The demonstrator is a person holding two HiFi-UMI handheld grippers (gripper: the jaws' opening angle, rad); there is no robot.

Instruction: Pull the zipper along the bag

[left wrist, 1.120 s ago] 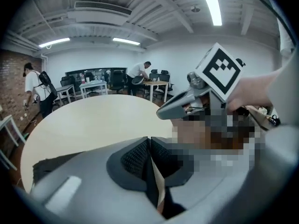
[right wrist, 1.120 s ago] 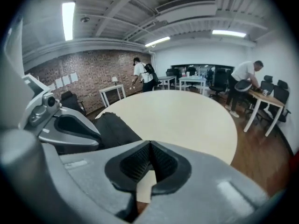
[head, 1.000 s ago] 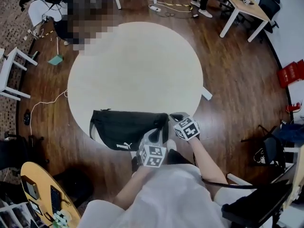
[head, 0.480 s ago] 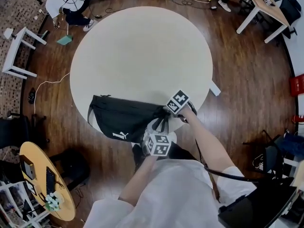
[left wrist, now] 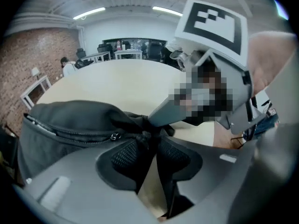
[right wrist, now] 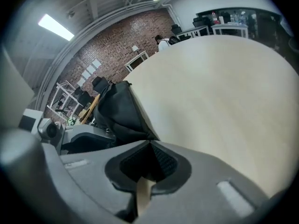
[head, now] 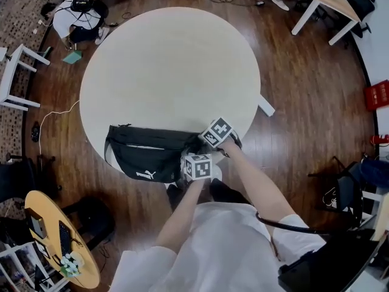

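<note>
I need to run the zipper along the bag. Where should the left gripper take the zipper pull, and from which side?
Take the knotted cord behind the slider, coming from the bag's right end, where the left gripper is. The cord stands loose off the flat zipper, and the jaws, opening now, have it between them. The right gripper pins that end.

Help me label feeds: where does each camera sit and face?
Head view: on the head, steeply down at table and black bag; forearms show.
Left gripper view: on left gripper, jaws opening around the bag's zipper pull; right gripper intrudes.
Right gripper view: on right gripper, shut on the bag, facing across the table.
Shared: bag, table.
</note>
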